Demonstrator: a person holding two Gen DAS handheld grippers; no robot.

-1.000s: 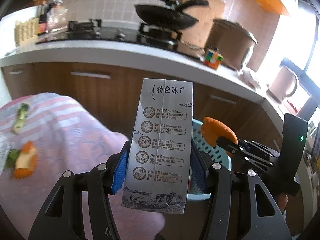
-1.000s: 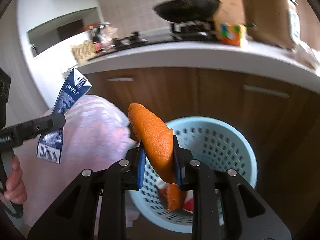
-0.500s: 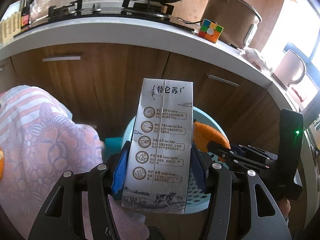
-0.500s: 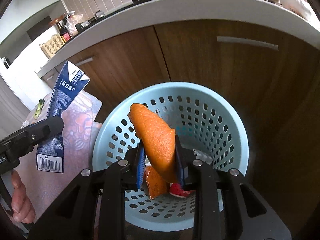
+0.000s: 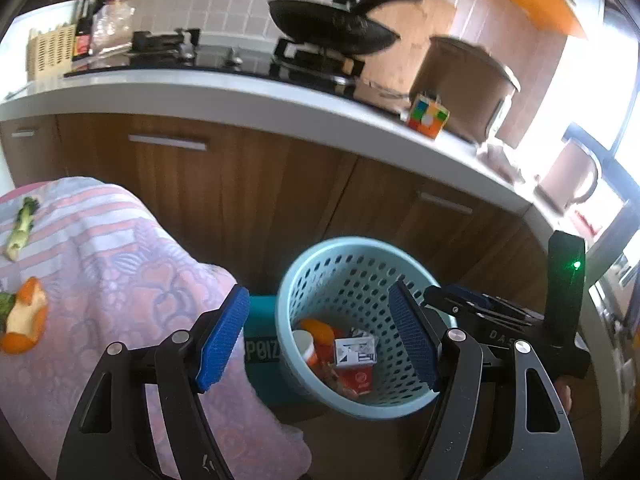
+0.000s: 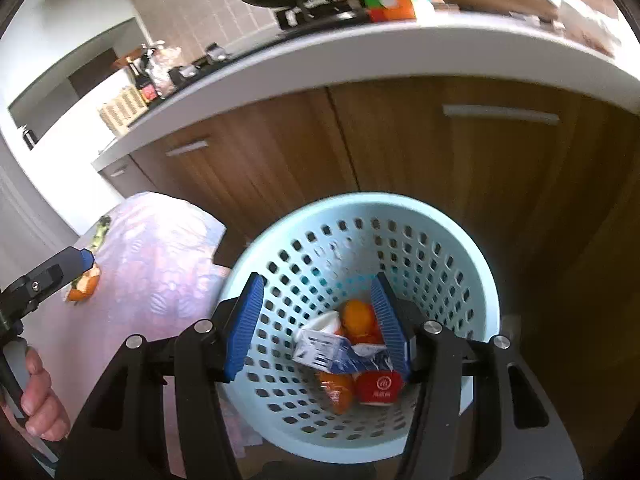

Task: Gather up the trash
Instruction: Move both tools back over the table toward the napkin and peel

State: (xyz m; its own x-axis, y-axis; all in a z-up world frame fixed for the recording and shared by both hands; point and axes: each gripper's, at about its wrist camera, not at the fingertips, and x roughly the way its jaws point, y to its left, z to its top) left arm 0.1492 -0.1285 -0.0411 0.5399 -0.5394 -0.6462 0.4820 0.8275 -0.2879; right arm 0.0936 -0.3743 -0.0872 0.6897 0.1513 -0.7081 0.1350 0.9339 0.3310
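Both grippers, left [image 5: 320,338] and right [image 6: 318,322], spread wide, hold nothing. Orange peel [image 5: 24,326] on cloth [image 5: 120,264] left of basket [image 5: 316,256]: light, soft, bendy; pinch its edge gently.

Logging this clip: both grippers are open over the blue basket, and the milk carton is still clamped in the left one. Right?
Not quite. The left gripper is open and holds nothing; the milk carton lies inside the blue basket with the orange peel, as the right wrist view shows. The right gripper is open over the basket, as you said.

Cloth-covered table [image 5: 120,280] bears orange peel [image 5: 24,320] and perhaps a vegetable stalk [image 5: 22,228]
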